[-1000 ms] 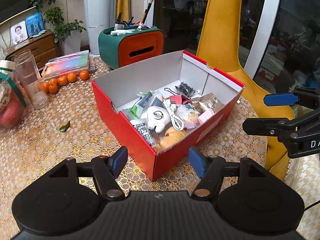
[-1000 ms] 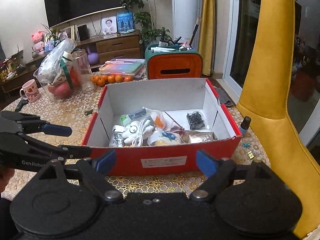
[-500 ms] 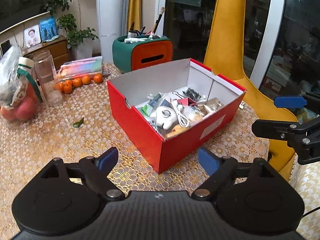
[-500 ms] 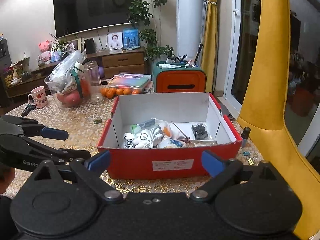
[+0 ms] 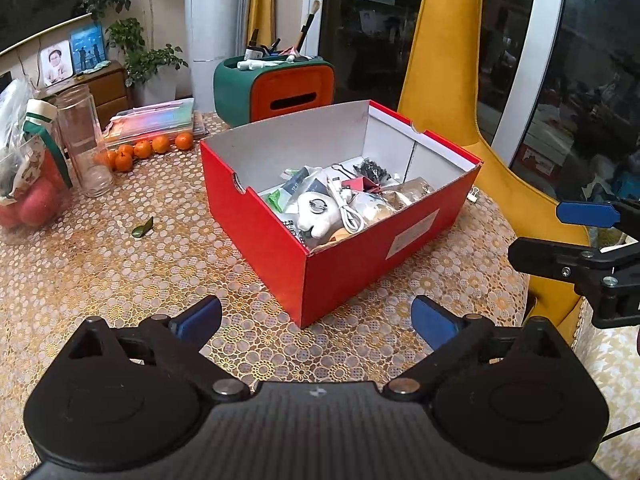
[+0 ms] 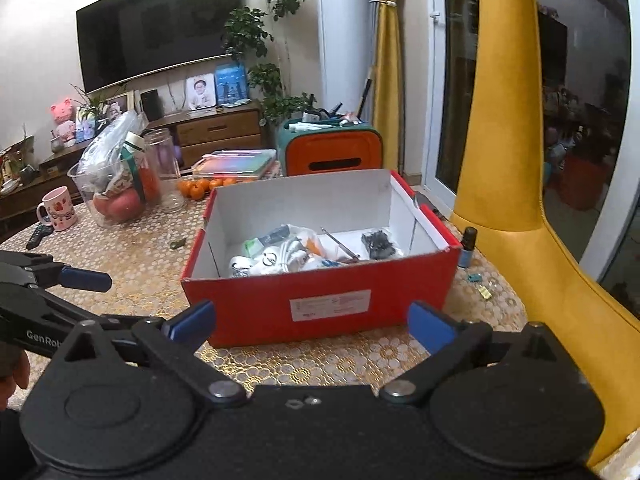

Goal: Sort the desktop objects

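Both jaws have just been opening: left hand-held gripper point(image 5: 316, 318) and right hand-held gripper point(image 6: 312, 322) now spread, empty, backing from the red shoebox point(image 5: 340, 264) mid-bench — sorting looks finished.

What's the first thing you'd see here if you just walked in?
The red box in the middle of the table, full of small stuff like a white plush toy and a cable. Behind it stands a green and orange organizer, with little oranges to its left.
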`<action>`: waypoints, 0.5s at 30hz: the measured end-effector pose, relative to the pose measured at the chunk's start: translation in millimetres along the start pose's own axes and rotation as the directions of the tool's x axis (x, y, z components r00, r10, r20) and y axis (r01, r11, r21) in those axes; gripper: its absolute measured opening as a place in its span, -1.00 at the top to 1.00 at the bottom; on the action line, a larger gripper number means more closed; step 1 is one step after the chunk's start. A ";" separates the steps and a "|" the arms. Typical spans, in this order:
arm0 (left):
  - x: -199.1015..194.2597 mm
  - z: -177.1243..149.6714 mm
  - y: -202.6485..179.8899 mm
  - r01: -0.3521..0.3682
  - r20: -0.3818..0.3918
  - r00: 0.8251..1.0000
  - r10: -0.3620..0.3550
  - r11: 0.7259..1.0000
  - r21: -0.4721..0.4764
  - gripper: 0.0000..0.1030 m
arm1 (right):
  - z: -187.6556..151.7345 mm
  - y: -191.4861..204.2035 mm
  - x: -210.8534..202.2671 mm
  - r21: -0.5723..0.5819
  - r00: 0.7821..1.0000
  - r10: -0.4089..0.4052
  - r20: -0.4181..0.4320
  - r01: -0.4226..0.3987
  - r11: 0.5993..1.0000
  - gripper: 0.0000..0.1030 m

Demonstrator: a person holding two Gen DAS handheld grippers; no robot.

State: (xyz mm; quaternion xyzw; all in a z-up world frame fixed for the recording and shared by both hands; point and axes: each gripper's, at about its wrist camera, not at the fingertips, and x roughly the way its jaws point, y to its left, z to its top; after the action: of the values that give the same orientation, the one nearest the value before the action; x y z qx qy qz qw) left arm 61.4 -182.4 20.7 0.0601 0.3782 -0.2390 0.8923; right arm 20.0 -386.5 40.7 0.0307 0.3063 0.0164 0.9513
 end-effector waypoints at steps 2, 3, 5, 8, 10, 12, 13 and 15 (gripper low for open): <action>0.3 -0.8 -1.8 0.003 0.000 1.000 -0.003 1.000 0.006 -0.97 | -2.0 -0.2 -0.1 0.003 1.000 -0.004 -0.001 0.004 1.000 -0.98; 0.2 -1.1 -3.2 -0.001 0.001 1.000 0.001 1.000 0.014 -0.97 | -2.7 0.4 -0.2 0.000 1.000 -0.006 -0.002 0.006 1.000 -0.98; 0.2 -1.7 -5.7 -0.010 0.005 1.000 0.010 1.000 0.024 -0.97 | -4.1 1.8 -0.7 -0.011 1.000 -0.013 0.000 0.013 1.000 -0.98; 2.2 -3.2 -6.8 0.001 -0.007 1.000 0.000 1.000 0.018 -0.97 | -5.8 1.9 -1.6 -0.009 1.000 -0.017 0.000 0.017 1.000 -0.98; 3.4 -4.6 -7.4 0.003 -0.013 1.000 -0.003 1.000 0.018 -0.97 | -7.6 0.4 -1.4 0.003 1.000 -0.015 -0.005 0.015 1.000 -0.98; 4.0 -6.2 -8.5 0.003 -0.015 1.000 -0.003 1.000 0.020 -0.97 | -9.9 -0.9 -0.4 0.011 1.000 -0.017 -0.012 0.017 1.000 -0.98; 3.7 -6.8 -8.8 0.003 -0.015 1.000 -0.003 1.000 0.020 -0.97 | -10.7 -1.3 0.0 0.014 1.000 -0.018 -0.015 0.019 1.000 -0.98; 4.0 -7.8 -9.4 0.004 -0.019 1.000 -0.004 1.000 0.020 -0.97 | -11.9 -2.2 0.4 0.020 1.000 -0.017 -0.020 0.018 1.000 -0.98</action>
State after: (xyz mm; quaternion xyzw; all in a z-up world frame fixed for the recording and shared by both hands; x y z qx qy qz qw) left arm 54.3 -189.9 13.0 0.0703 0.3842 -0.2440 0.8876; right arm 13.4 -388.1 30.7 0.0374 0.3163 0.0053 0.9479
